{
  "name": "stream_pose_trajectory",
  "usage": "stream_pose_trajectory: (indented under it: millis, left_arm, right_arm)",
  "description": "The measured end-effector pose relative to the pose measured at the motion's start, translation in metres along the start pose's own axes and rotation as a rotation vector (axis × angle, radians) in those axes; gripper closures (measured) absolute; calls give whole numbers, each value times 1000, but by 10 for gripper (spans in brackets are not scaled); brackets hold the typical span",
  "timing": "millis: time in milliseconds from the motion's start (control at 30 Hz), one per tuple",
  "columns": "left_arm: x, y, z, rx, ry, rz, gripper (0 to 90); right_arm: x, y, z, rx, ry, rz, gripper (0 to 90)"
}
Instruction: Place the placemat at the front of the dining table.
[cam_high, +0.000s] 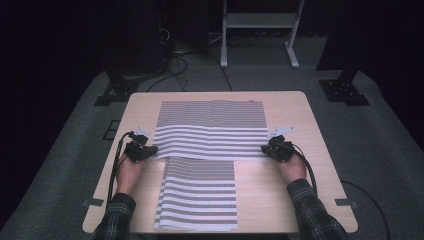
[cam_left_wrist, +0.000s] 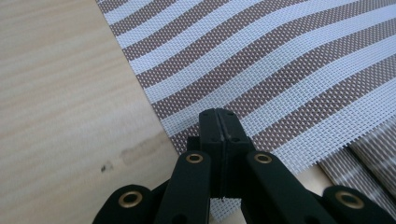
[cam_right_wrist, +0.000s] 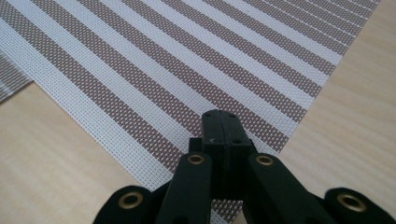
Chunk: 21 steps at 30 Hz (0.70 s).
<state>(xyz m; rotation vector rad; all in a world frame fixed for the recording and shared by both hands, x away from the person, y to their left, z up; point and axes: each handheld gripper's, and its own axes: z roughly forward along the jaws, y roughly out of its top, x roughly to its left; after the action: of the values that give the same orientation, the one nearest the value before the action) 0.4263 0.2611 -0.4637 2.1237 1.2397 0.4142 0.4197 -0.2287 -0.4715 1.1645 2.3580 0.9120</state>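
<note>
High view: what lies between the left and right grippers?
The striped mat's near edge spans from the left gripper to the right gripper, each shut on a corner. A second striped mat lies just nearer.

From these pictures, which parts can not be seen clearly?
- Far mat: its near corners, gripper views, covered by the shut left gripper and right gripper.
- Near mat: near edge, high view, meets the picture's bottom edge.
- Floor cables: high view, too dark to follow.

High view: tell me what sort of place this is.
Probably a lab or recording studio: a lone wooden table on grey carpet, dark curtains around it, loose cables and a white equipment stand behind.
</note>
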Motion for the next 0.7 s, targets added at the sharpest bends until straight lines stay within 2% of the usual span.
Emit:
stream_pose_trajectory:
  millis: [133, 167, 267, 467, 700]
  left_arm:
    - [2, 4, 4, -7, 1, -13, 900]
    - [4, 8, 7, -5, 12, -9, 900]
    - [6, 13, 11, 0, 19, -12, 900]
    - [9, 28, 22, 13, 68, -5, 900]
    - [14, 40, 32, 16, 83, -12, 900]
  right_arm:
    - [-5, 4, 5, -9, -15, 5, 900]
    - [-7, 5, 9, -26, -28, 12, 900]
    - [-11, 9, 11, -20, -25, 18, 900]
    - [-19, 20, 21, -14, -59, 16, 900]
    - [-29, 29, 30, -19, -76, 41, 900]
